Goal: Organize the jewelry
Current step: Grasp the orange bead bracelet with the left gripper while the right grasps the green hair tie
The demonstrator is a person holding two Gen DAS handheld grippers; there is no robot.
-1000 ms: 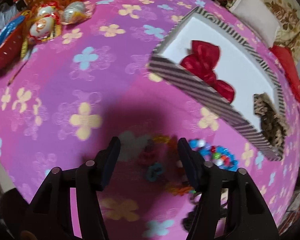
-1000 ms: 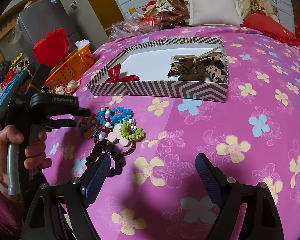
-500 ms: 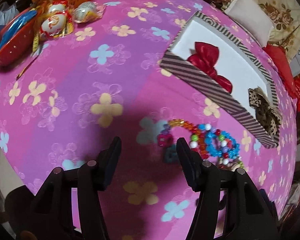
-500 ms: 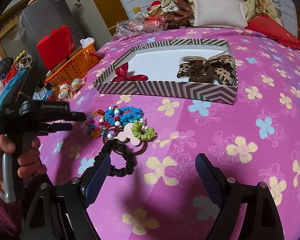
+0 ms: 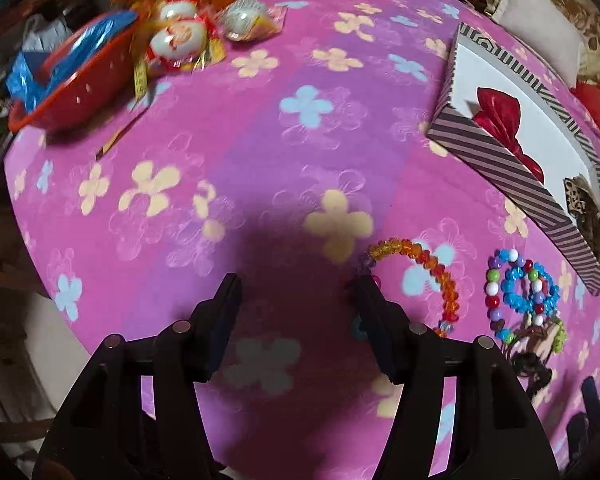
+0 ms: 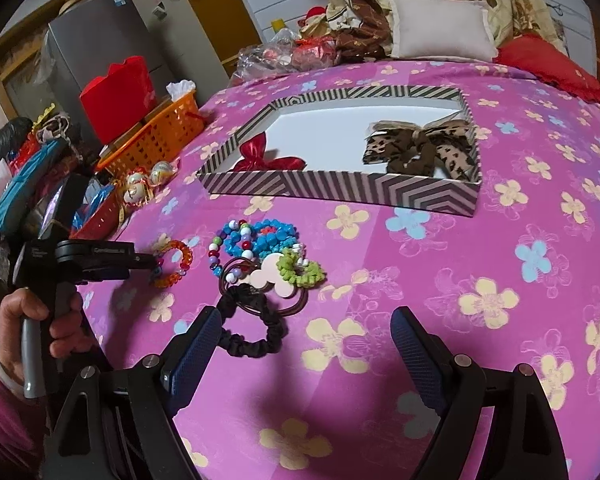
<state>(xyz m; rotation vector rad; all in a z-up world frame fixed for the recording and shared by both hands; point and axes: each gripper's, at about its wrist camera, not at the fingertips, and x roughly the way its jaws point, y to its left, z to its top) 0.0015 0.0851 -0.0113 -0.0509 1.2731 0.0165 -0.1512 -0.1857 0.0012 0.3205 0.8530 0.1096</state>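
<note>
A striped box [image 6: 340, 190] on the pink flowered cloth holds a red bow [image 6: 260, 156] and a leopard bow [image 6: 420, 148]. In front of it lie an orange bead bracelet [image 6: 174, 258], a blue and multicolour bead bracelet [image 6: 256, 238], a green scrunchie [image 6: 300, 270] and a black scrunchie [image 6: 252, 332]. My left gripper [image 5: 296, 296] is open and empty, its right finger beside the orange bracelet [image 5: 420, 258]. My right gripper [image 6: 306, 332] is open and empty, near the black scrunchie. The box [image 5: 512, 168] sits at the right in the left wrist view.
An orange basket [image 6: 160, 136], a red bowl [image 5: 68, 96] and wrapped sweets [image 5: 180, 36] sit at the cloth's left edge. Pillows [image 6: 440, 28] and bags lie behind the box.
My left gripper has pulled back and to the left; the bracelets that lay between its fingers now lie to its right. The orange bracelet lies apart from the blue ones. My right gripper has barely moved.
</note>
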